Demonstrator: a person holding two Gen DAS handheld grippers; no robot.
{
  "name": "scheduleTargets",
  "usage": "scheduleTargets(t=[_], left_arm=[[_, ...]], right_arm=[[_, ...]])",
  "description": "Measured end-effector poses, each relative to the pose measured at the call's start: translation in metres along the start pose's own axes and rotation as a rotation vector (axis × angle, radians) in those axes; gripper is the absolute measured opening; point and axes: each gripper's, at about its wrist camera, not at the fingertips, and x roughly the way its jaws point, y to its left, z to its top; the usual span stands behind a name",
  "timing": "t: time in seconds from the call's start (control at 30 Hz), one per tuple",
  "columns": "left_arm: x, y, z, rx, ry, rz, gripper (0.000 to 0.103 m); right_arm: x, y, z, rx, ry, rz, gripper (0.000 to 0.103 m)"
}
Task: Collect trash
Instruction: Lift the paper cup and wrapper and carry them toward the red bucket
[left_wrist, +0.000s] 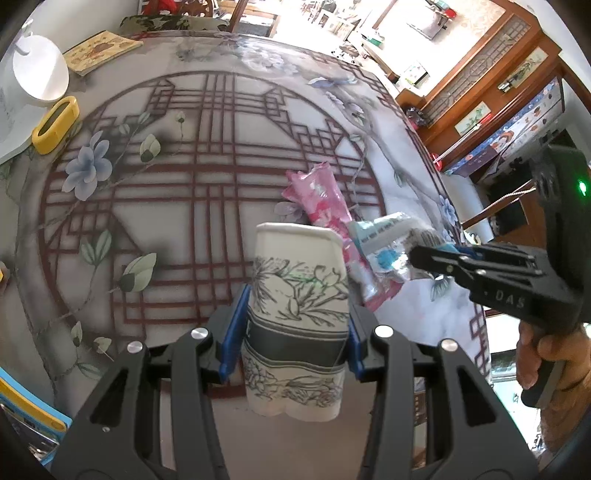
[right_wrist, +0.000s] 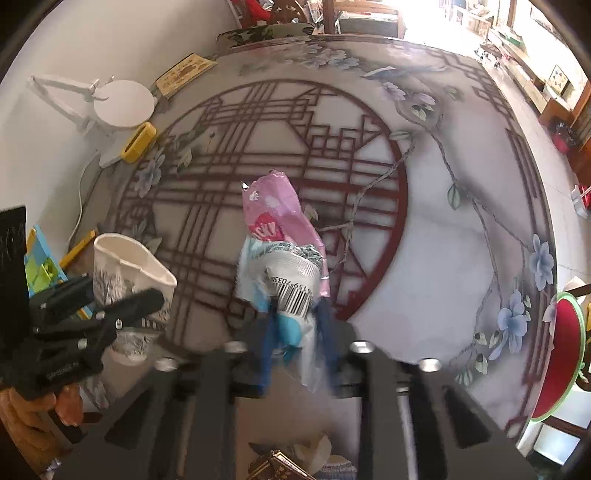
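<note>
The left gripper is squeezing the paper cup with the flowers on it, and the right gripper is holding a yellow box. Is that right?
Not quite. The left gripper does squeeze the flowered paper cup, but the right gripper holds crumpled wrappers, pink and white-blue with a barcode, not a yellow box. The right wrist view shows this. The yellow box sits untouched on the table.

bright daylight, fisheye warp, slight blur

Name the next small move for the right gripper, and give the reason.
Probably carry the crumpled white and pink plastic wrappers over the squashed floral paper cup and release. The right gripper is shut on them off the table, and the left gripper holds the cup mouth-up beside them.
</note>
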Motion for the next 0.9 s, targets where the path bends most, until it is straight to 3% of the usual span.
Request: scheduleTargets(t=[0.3, 0.5, 0.9], left_arm=[[-0.017, -0.015, 0.009, 0.03, -0.061, 0.039, 0.043], [-0.027, -0.031, 0.013, 0.055, -0.096, 0.039, 0.043], [-0.026, -0.057, 0.008, 0.103, -0.092, 0.036, 0.043]], right_arm=[[-0.048, -0.008, -0.005, 0.077, -0.135, 0.006, 0.021], [-0.063, -0.015, -0.019, 0.118, -0.162, 0.014, 0.025], [-0.083, -0.037, -0.047, 0.2, -0.201, 0.021, 0.025]])
